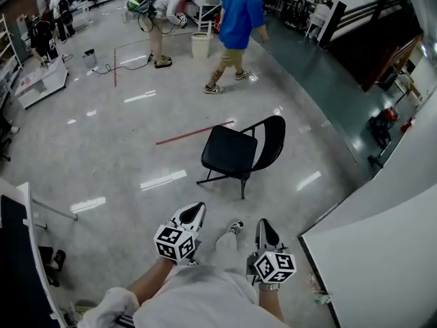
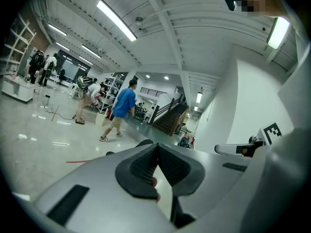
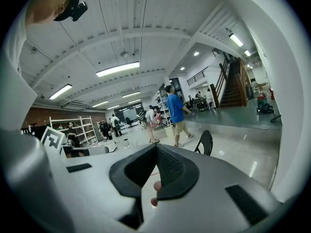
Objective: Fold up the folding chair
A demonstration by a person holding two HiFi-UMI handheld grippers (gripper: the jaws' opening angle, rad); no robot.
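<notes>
The left claw (image 1: 196, 210) is clenched on nothing, its pads pressed together. It is held low in front of the person's body and points forward and slightly down. This looks like the approach to the chair, with nothing gripped yet.

The black folding chair (image 1: 232, 154) stands ahead, between the lines of the two claws and well apart from both. It is unfolded, seat flat, with its legs on the glossy floor (image 1: 123, 135), out in the open middle beside the right end of a red tape line (image 1: 194, 133).

The right claw (image 1: 263, 225) is likewise clenched and empty, level with the left and aimed the same way. Both would probably need to open before taking hold.
</notes>
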